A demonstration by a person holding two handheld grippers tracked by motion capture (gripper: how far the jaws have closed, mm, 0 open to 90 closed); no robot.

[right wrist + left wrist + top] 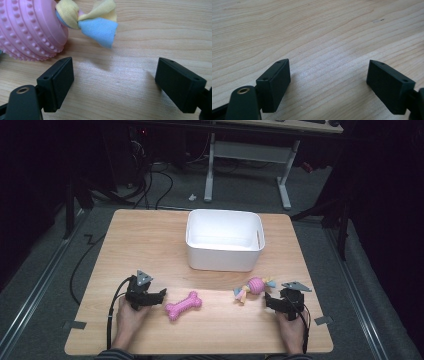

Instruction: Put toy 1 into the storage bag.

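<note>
A pink bone toy point(183, 305) lies on the wooden table point(150, 245) near the front, just right of my left gripper point(161, 295). That gripper point(328, 78) is open over bare wood. A pink studded ball toy point(255, 285) with yellow and blue cloth tails lies front right, just left of my right gripper point(267, 299). In the right gripper view the ball point(27, 30) and its cloth tail point(100, 25) sit beyond the left jaw; the right gripper point(115, 80) is open with nothing between its jaws. A white bin point(224, 240) stands at mid table, behind both toys.
Beyond the table's far edge are a desk frame point(285, 180) and cables point(150, 185) on a grey floor. Pieces of tape mark the table's front corners point(74, 324).
</note>
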